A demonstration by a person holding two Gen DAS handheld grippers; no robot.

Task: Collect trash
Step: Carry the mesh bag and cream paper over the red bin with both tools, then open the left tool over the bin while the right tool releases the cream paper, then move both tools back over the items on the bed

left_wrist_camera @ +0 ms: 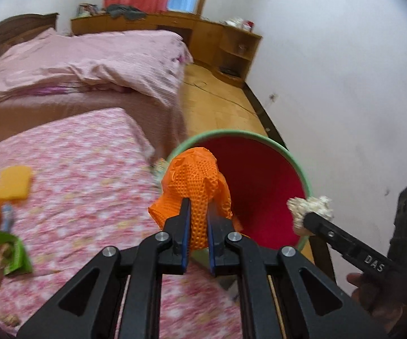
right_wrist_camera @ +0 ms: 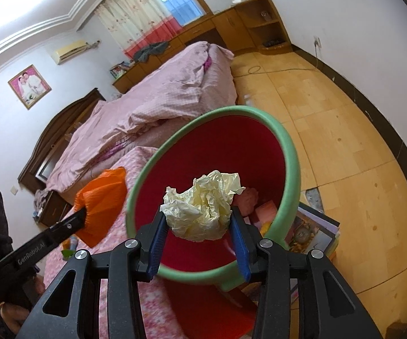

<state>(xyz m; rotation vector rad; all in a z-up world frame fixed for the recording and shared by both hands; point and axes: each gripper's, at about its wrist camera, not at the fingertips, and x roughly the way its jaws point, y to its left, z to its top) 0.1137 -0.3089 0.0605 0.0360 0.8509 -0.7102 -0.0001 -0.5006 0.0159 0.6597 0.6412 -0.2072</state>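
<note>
Both tongs angled down | left tongs (left_wrist_camera: 197, 226) clenching orange bag (left_wrist_camera: 196, 180) | right tongs (right_wrist_camera: 200, 226) gripping crumpled paper (right_wrist_camera: 203, 209) over bin (right_wrist_camera: 285, 141)

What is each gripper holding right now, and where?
Left gripper: orange mesh bag, pinched at its lower end. Right gripper: crumpled paper ball, by its sides.

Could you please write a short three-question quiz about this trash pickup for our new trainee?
1. True or false: the left claw grips an orange net.
2. What does the right claw hold: A) a sponge, B) crumpled paper, C) a bottle?
3. What colour is the bin inside?

Key: 1 true; 2 B; 3 red.
</note>
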